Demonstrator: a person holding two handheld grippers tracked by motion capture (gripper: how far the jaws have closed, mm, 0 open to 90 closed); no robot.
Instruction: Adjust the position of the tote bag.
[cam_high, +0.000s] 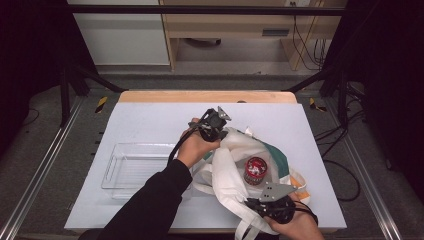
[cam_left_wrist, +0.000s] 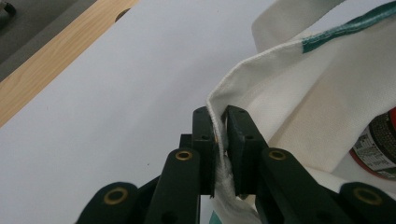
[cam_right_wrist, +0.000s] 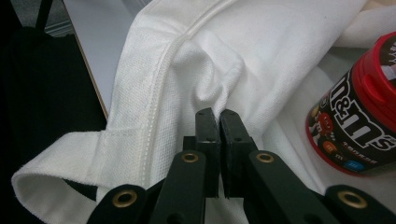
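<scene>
A white cloth tote bag (cam_high: 227, 170) with a green trim lies on the white table, its mouth held apart. A red-lidded candy jar (cam_high: 255, 169) lies inside it, and the jar (cam_right_wrist: 359, 121) also appears in the right gripper view. My left gripper (cam_high: 218, 131) is shut on the bag's far rim (cam_left_wrist: 219, 116), the cloth pinched between its jaws. My right gripper (cam_high: 254, 202) is shut on the bag's near edge (cam_right_wrist: 205, 88) at the table's front. The jar's label edge (cam_left_wrist: 378, 144) peeks in at the right of the left gripper view.
A clear plastic bin (cam_high: 131, 167) stands on the left of the table (cam_high: 150, 120), next to my left forearm. The table's wooden far edge (cam_high: 200, 96) runs behind. Bag handles (cam_high: 245, 225) hang near the front edge.
</scene>
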